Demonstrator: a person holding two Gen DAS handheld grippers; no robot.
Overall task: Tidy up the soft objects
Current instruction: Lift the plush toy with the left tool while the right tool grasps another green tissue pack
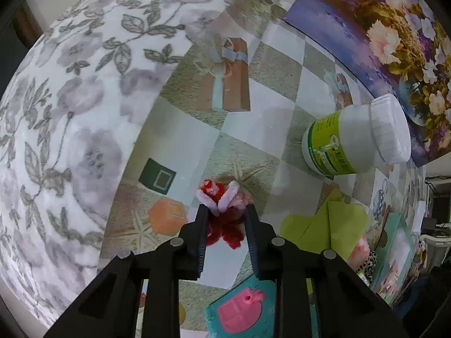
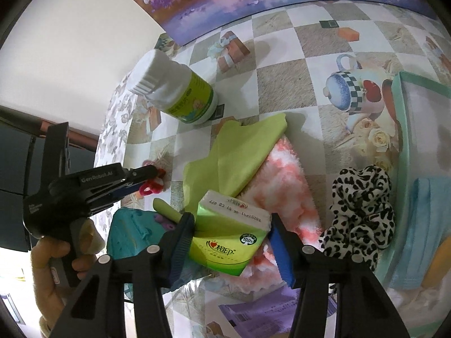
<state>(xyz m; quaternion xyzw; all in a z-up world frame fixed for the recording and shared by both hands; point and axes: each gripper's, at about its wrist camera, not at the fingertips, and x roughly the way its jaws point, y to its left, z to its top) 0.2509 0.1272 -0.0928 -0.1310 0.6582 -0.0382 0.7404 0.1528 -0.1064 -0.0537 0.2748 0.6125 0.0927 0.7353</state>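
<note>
- We see the left gripper (image 1: 225,211) pointing steeply down at the checked tablecloth (image 1: 253,129), its two black fingers (image 1: 201,225) closed around a fuzzy red-and-pink pipe-cleaner toy (image 1: 222,214); both sides of it touch the fingers.
- From the right wrist view, that same left gripper (image 2: 149,173) sits at the table's left edge, a hand (image 2: 56,264) wrapped round its handle.
- Our right gripper (image 2: 231,233) has its jaws on either side of a green tissue pack (image 2: 231,233), which sits between them, tilted (the pads look pressed to its sides).
- The pack lies over a pink-and-white fluffy cloth (image 2: 284,180), with a lime-green cloth (image 2: 236,152) just behind it.
- A leopard-print scrunchie (image 2: 360,214) rests right of the fluffy cloth, beside a teal box (image 2: 406,129).
- A white bottle with a green label (image 2: 180,90) stands farther back.
- A teal toy case (image 2: 126,233) lies near the left gripper.
</note>
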